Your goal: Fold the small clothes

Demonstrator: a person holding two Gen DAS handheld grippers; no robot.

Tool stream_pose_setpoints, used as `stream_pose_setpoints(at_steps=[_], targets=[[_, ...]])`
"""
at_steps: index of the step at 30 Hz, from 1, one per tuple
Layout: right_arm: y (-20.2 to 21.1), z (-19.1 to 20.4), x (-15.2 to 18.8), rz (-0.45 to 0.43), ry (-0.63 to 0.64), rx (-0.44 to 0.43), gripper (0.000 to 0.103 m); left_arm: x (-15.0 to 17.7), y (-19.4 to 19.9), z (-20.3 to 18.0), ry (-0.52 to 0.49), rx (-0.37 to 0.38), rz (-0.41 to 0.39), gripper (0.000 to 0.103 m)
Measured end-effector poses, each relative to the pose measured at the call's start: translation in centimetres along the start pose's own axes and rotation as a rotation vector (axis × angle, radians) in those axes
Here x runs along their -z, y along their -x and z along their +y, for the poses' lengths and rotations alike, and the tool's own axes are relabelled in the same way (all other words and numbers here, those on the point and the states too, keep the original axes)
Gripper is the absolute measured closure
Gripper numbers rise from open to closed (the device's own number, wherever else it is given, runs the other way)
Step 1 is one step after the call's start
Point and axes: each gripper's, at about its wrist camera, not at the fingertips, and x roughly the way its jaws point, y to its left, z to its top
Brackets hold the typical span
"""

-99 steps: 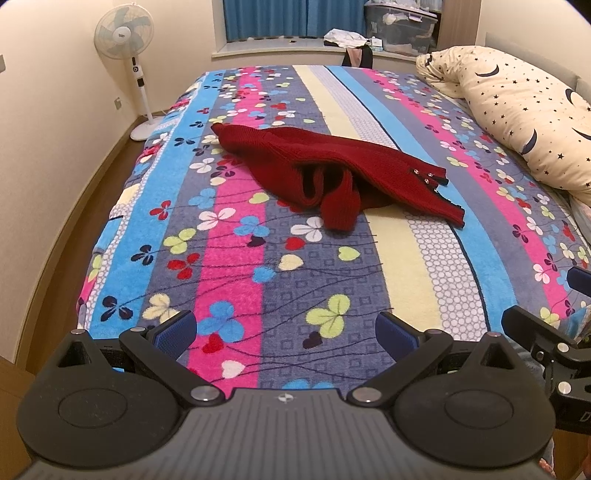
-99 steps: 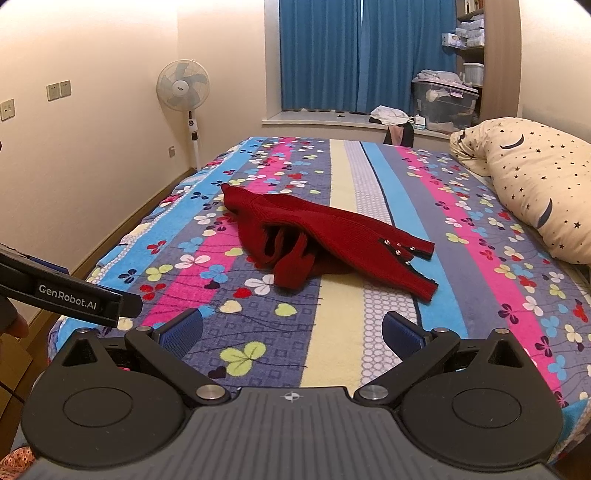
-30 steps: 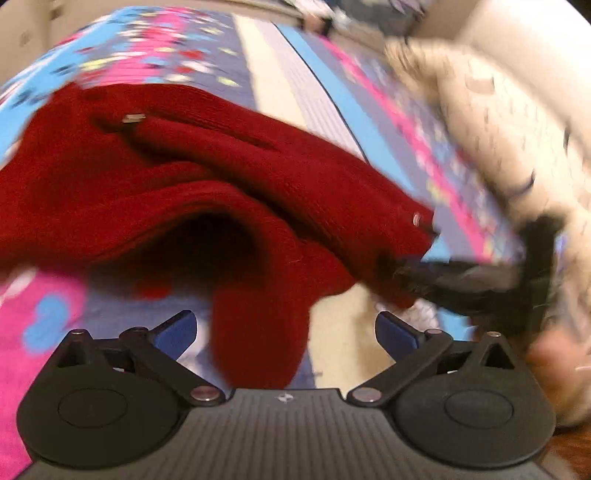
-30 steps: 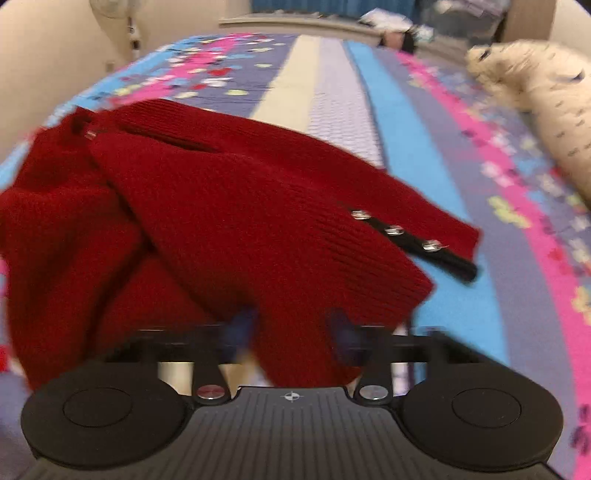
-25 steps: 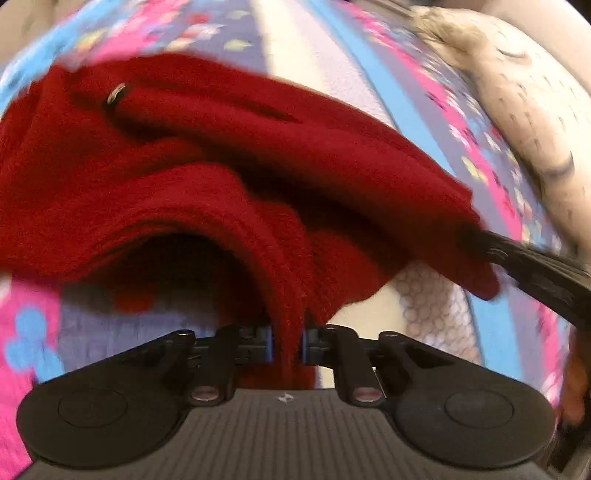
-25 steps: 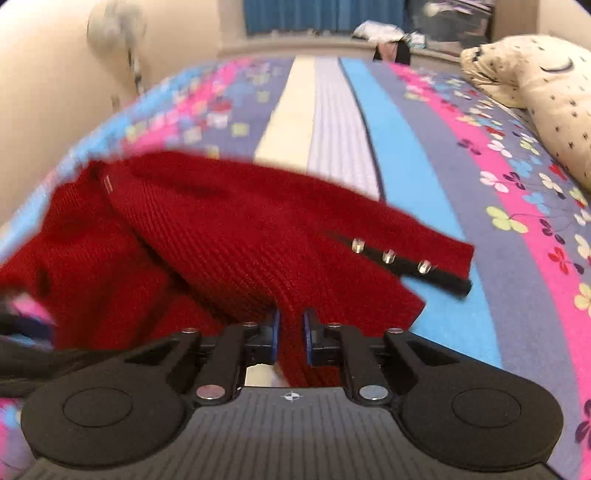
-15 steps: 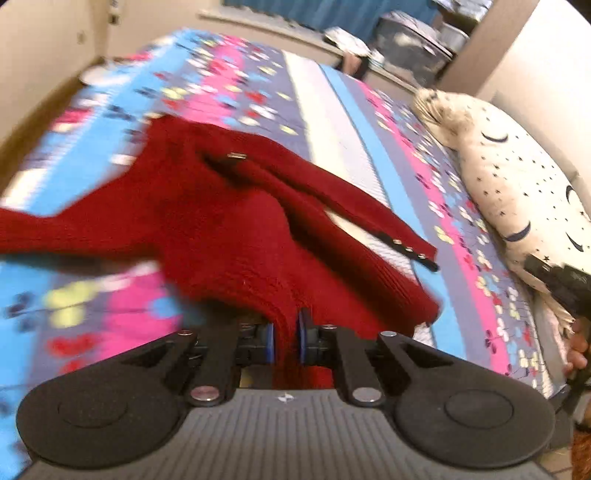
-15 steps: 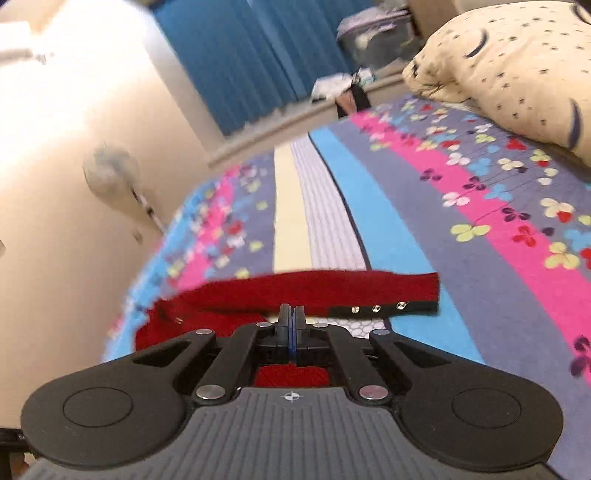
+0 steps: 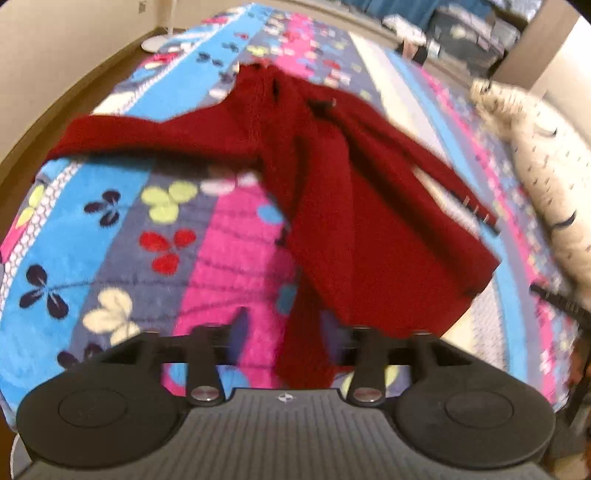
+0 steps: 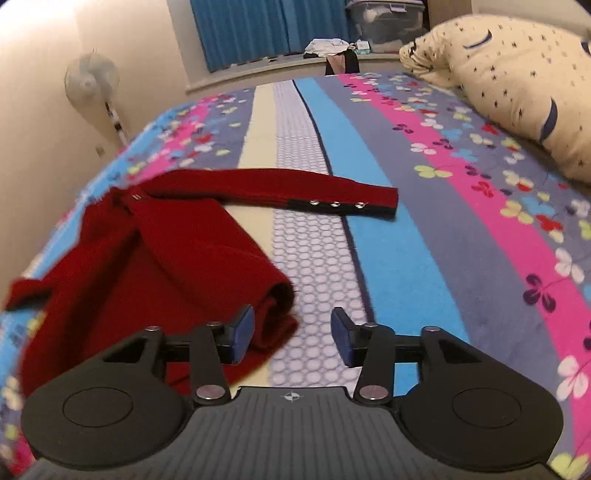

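The red sweater [image 9: 332, 192] lies spread on the bed [image 9: 110, 236], and everything here is placed from it. Left of the sweater, in the left wrist view, one sleeve reaches out toward the bed's left edge, where the brown floor [image 9: 74, 85] begins just beyond. Between that sleeve and the left tool [image 9: 291, 332] is an open stretch of flowered cover. The left tool sits at the sweater's near end; its fingers are spread, though blurred, and a hanging strip of red knit runs down between them. I cannot tell whether either finger touches it.

In the right wrist view, the sweater covers the left half of the near bed, its body bunched into a rolled fold. The right tool [image 10: 291, 332] stands at the near right corner of that fold with its blue pads [image 10: 242, 332] apart; the left pad is just beside the knit edge, the right pad over bare cover. A long band of the sweater with three metal snaps [image 10: 335, 204] stretches rightward across the pale and blue stripes, ending flat on the cover.

Right of the sweater the bed is wide bare cover up to a star-printed pillow [image 10: 517, 74] along the far right edge. Behind the sweater stand a fan [image 10: 92, 79] by the wall and blue curtains [image 10: 266, 29].
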Motion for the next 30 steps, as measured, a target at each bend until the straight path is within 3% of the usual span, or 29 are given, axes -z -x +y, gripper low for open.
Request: stream_pose_setpoints(at_steps=[4, 8, 12, 14, 18, 19, 20, 21, 22, 23, 25, 30], targets=[[-4.2, -0.3, 0.4, 0.083, -0.034, 0.010, 0.051, 1.8, -3.1, -0.6, -0.009, 0.045, 0.090, 0.041], [-7.8, -0.1, 0.4, 0.105, -0.052, 0.005, 0.051, 2.9, -5.2, -2.1, -0.051, 0.093, 0.127, 0.030], [-10.8, -0.3, -0.4, 0.121, -0.160, -0.051, 0.051, 2.8, -6.9, -3.6, -0.030, 0.215, 0.165, 0.018], [-12.2, 0.7, -0.9, 0.126, -0.155, -0.078, 0.051, 2.1, -8.2, -4.3, -0.039, 0.202, 0.160, 0.013], [-14.7, 1.5, -0.8, 0.163, -0.107, -0.046, 0.048, 0.8, -10.9, -4.3, 0.014, 0.195, 0.212, 0.010], [-14.6, 1.5, -0.8, 0.155, -0.113, -0.044, 0.053, 0.6, -11.3, -4.2, 0.014, 0.212, 0.230, 0.009], [-14.3, 1.5, -0.9, 0.147, -0.111, -0.053, 0.088, 0.5, -11.4, -4.5, -0.005, 0.216, 0.238, 0.009], [-13.8, 1.4, -0.9, 0.154, -0.115, -0.076, 0.092, 0.6, -11.2, -4.8, -0.035, 0.208, 0.228, 0.012], [-13.2, 1.3, -1.0, 0.151, -0.123, -0.088, 0.092, 0.7, -10.8, -5.2, -0.066, 0.194, 0.204, 0.038], [-12.1, 1.4, -1.1, 0.124, -0.106, -0.089, 0.093, 0.8, -10.3, -5.6, -0.098, 0.182, 0.185, 0.094], [-9.5, 1.7, -1.5, 0.068, -0.077, -0.071, 0.093, 0.5, -9.4, -5.2, -0.065, 0.175, 0.184, 0.096], [-0.9, 1.4, -1.9, -0.013, -0.051, -0.105, 0.095, -0.3, -3.0, -2.4, -0.023, 0.158, 0.067, 0.096]])
